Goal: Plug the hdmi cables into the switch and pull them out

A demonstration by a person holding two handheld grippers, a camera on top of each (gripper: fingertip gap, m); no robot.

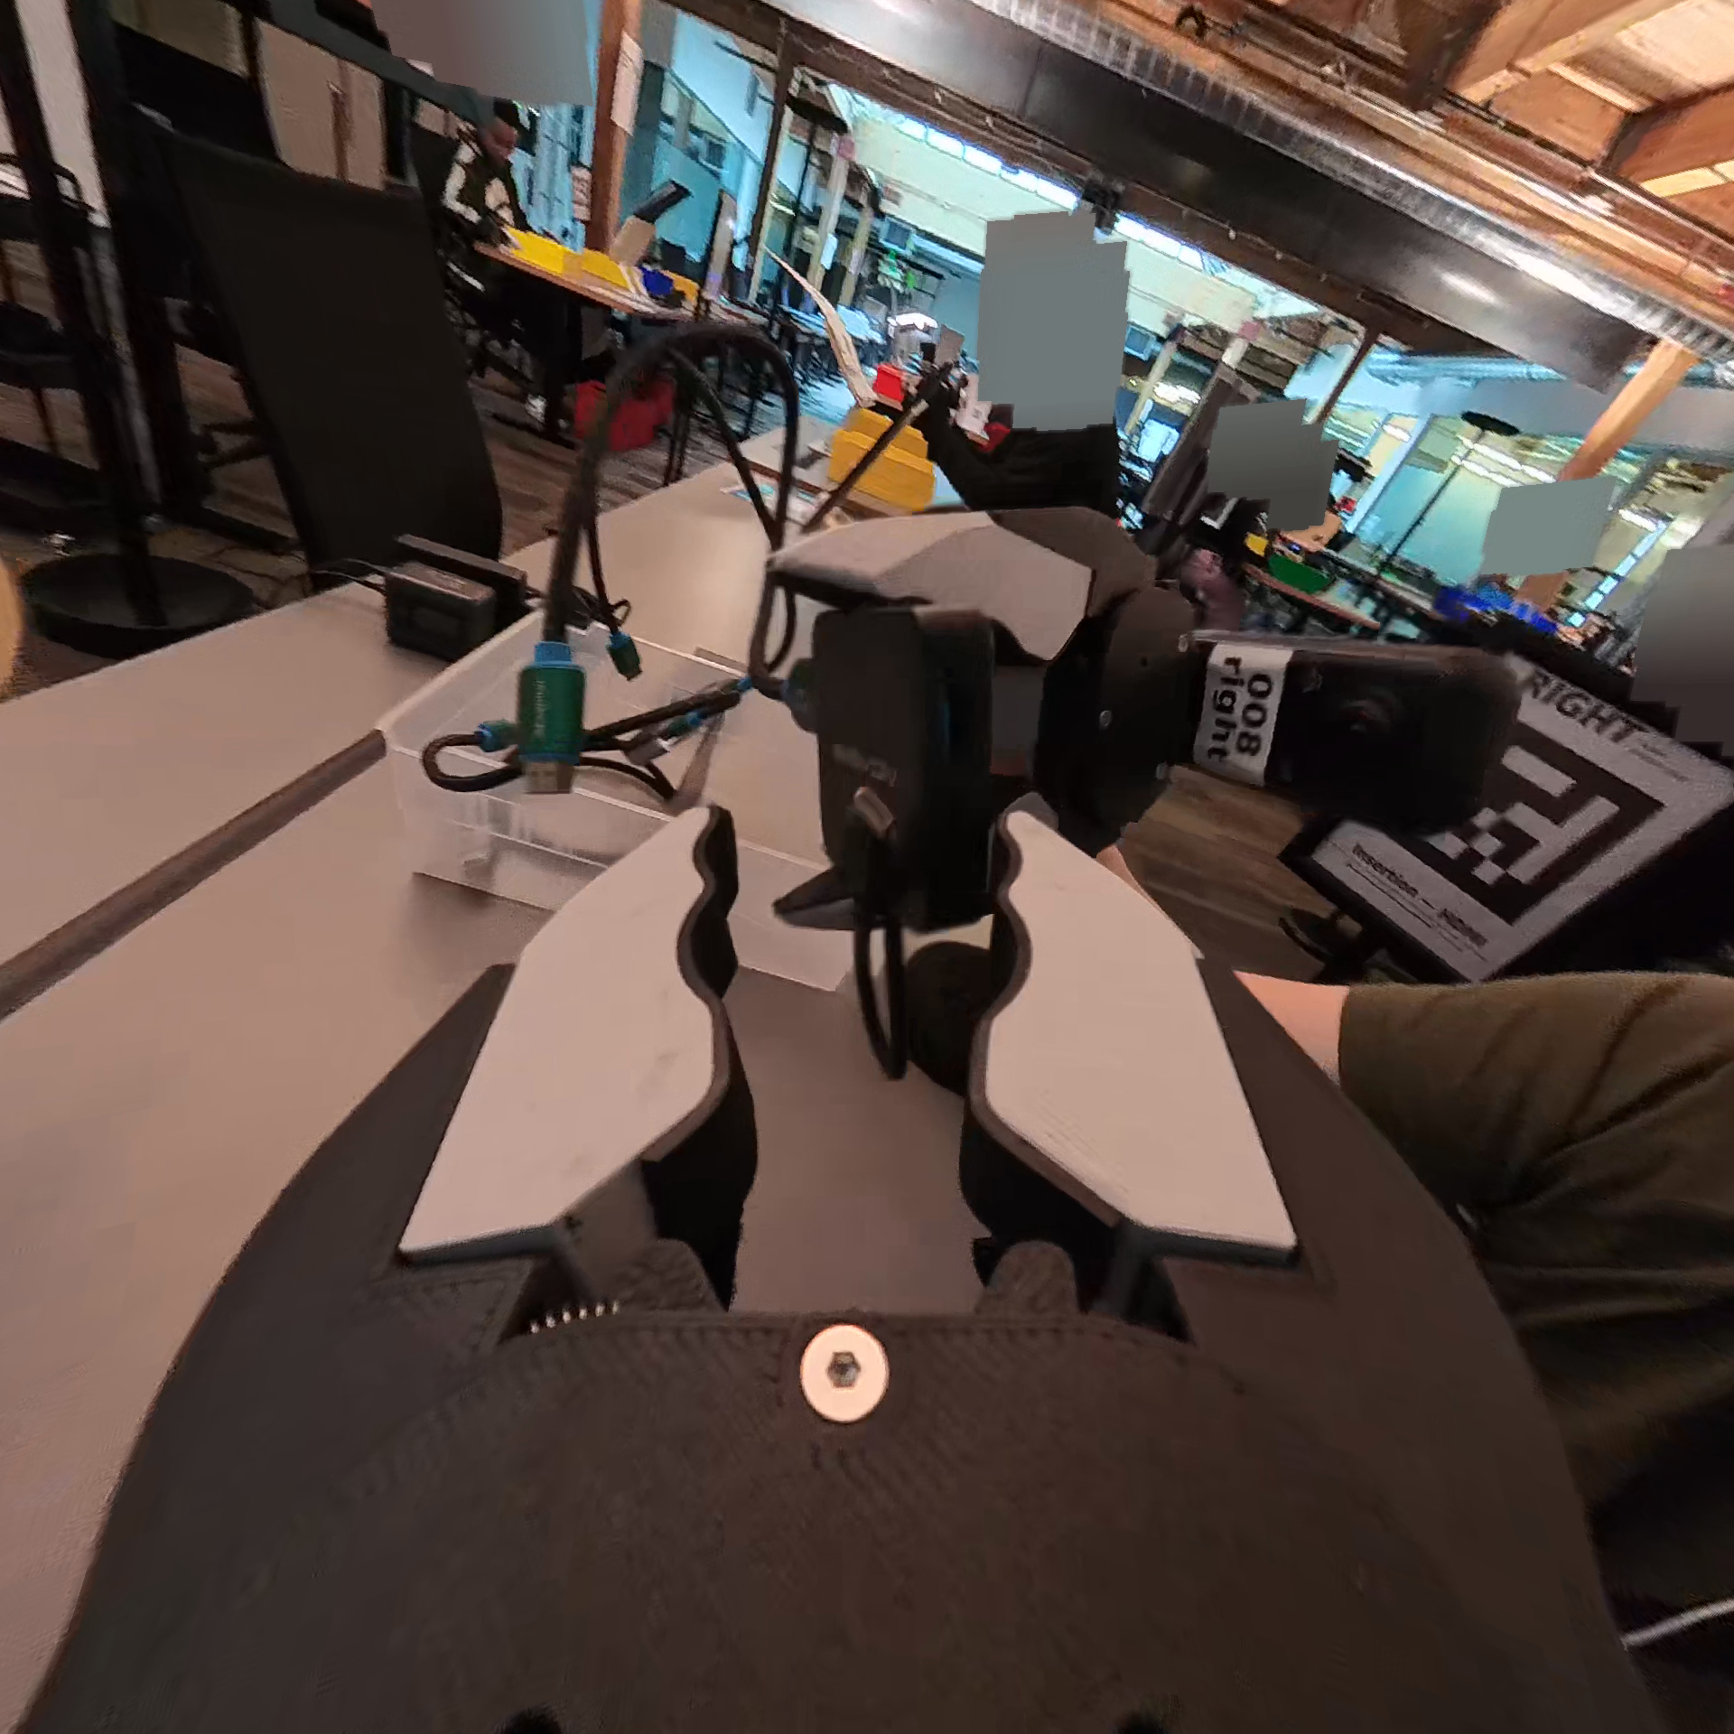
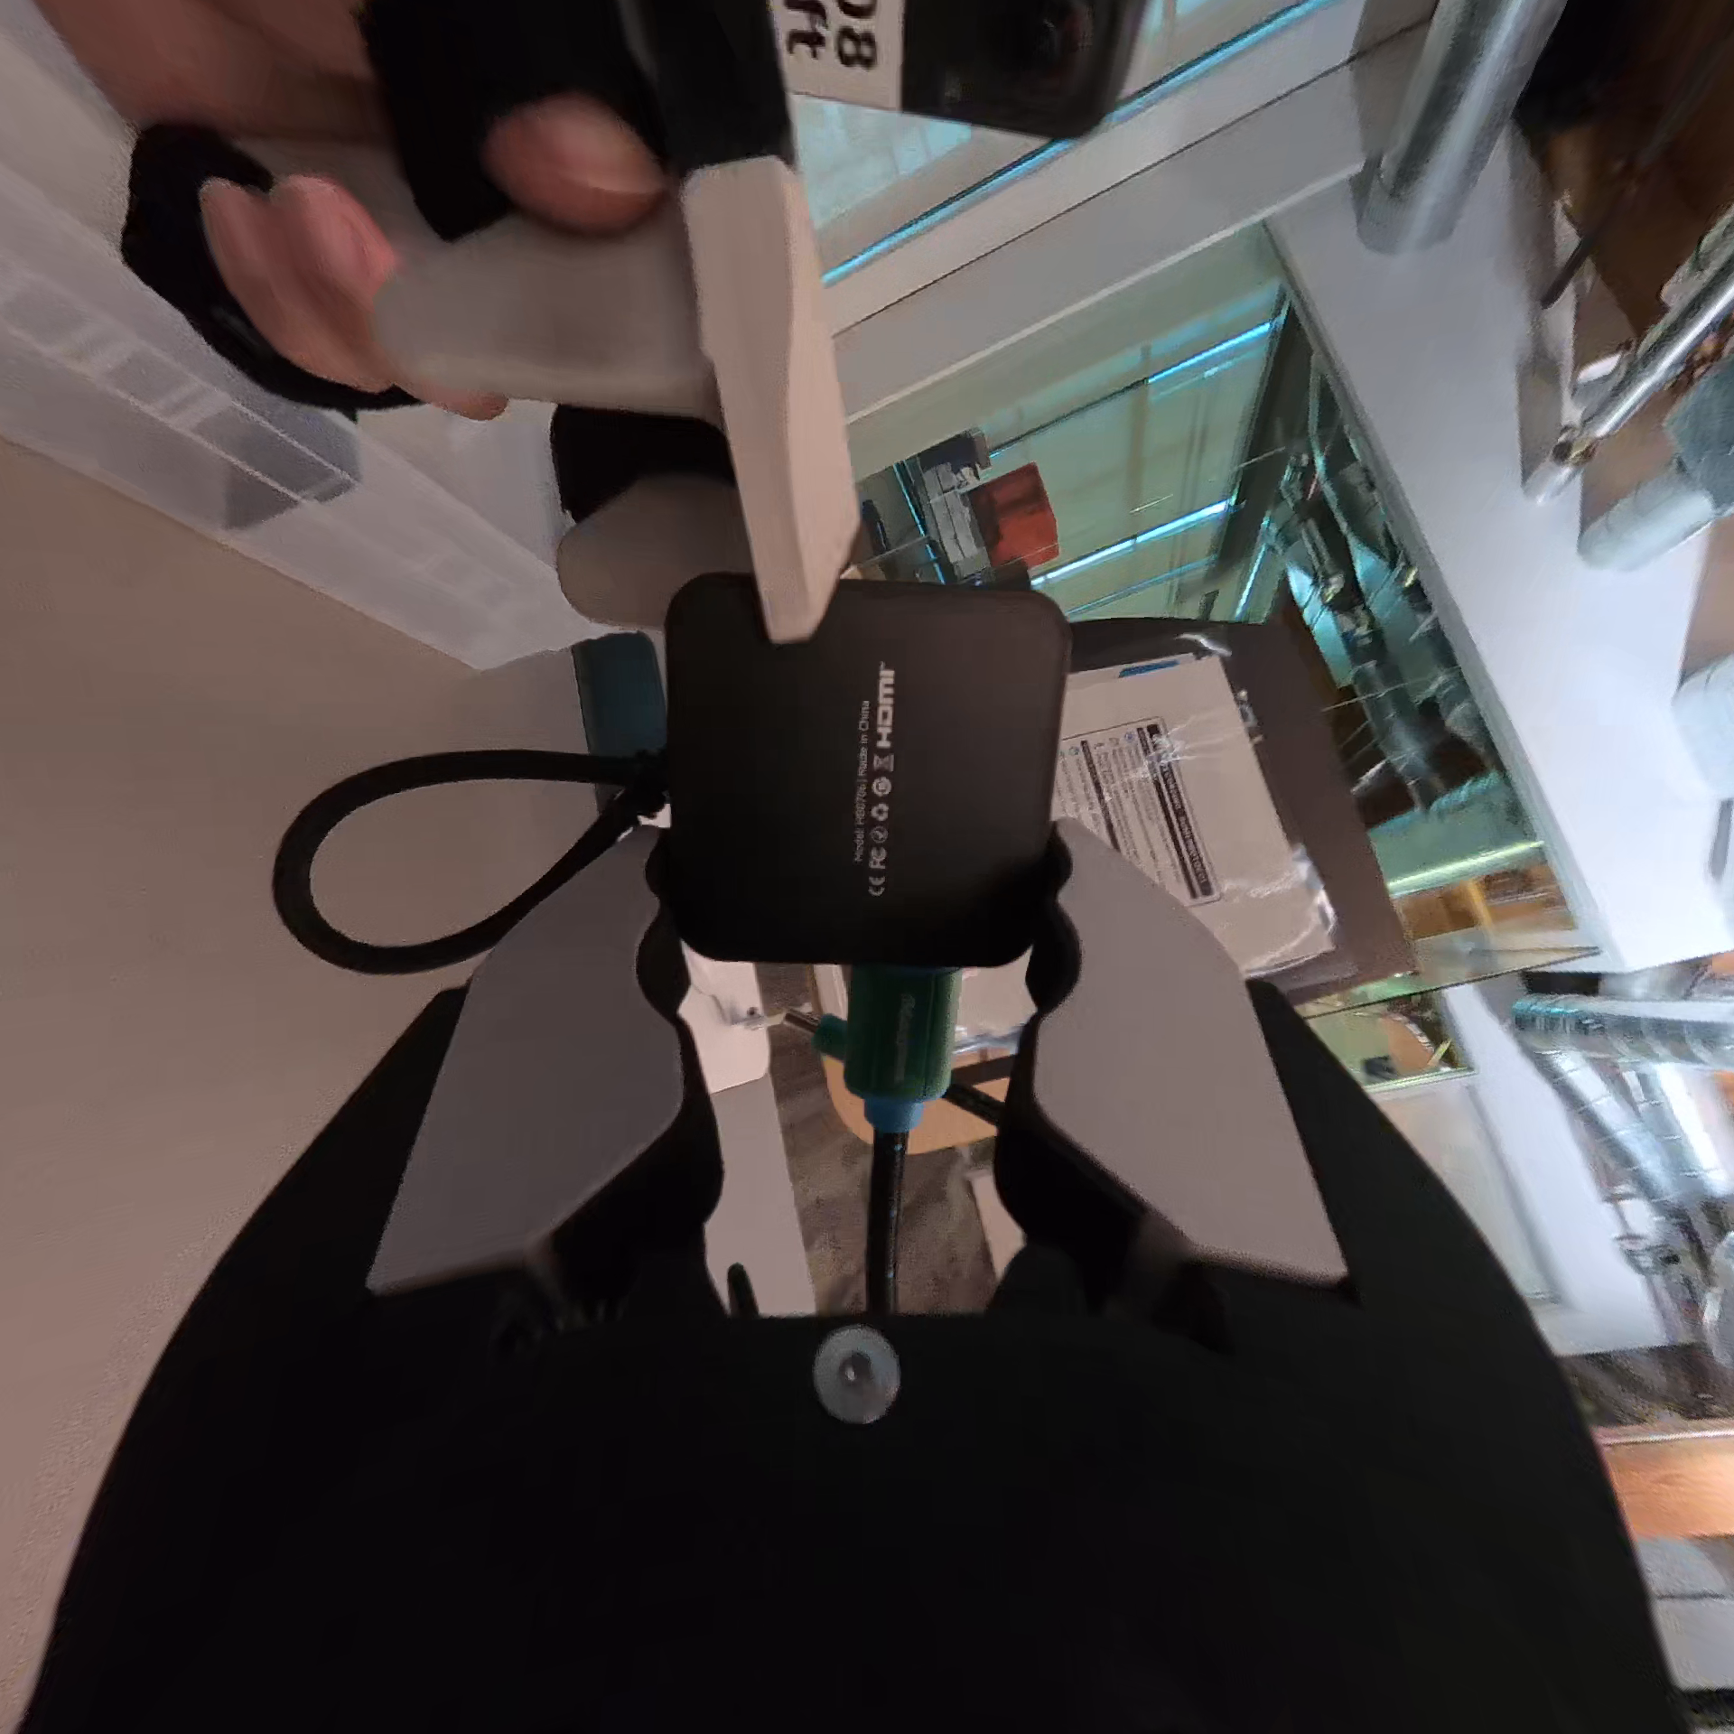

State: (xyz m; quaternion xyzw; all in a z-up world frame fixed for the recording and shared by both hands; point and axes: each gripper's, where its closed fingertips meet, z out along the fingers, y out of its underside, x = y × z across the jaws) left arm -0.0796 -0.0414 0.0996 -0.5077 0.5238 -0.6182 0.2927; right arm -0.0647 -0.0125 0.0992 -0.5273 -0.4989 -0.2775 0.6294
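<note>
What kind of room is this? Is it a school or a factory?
Probably a big shared workshop or lab, not a classroom. Long grey tables stretch back, yellow parts bins sit on them, and wooden ceiling beams and pipes show overhead. A printed marker board stands nearby.

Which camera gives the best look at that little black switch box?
The right wrist view: the switch fills the middle, its flat face square to the camera, gripped by the right claw. The left wrist view shows the switch edge-on and farther off, beyond the open left claw.
</note>
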